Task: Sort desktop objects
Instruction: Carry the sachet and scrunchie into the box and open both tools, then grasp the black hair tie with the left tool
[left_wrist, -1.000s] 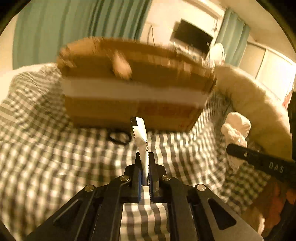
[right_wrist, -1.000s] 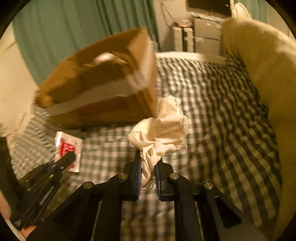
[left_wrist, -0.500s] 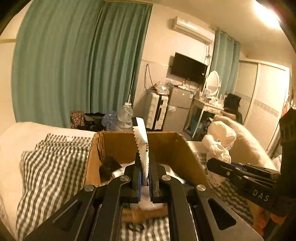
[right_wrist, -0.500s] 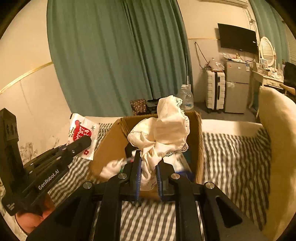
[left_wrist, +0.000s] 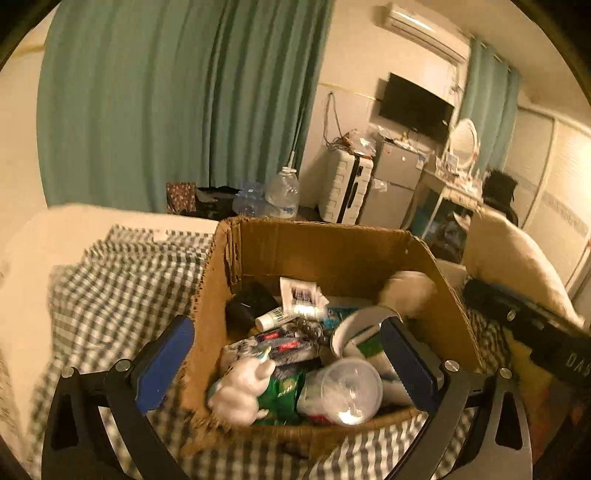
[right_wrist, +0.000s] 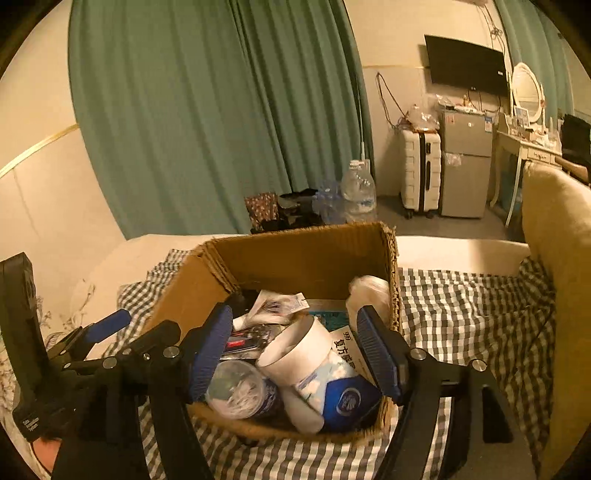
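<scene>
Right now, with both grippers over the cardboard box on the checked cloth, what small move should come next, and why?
Probably draw both grippers back from the cardboard box. The left gripper and right gripper have just been opening and hold nothing; a blurred white cloth sits inside by the box's right wall, so this drop looks done.

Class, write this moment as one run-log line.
left gripper: open, empty | right gripper: open, empty | cardboard box: full, on checked cloth | white fabric: in box
</scene>
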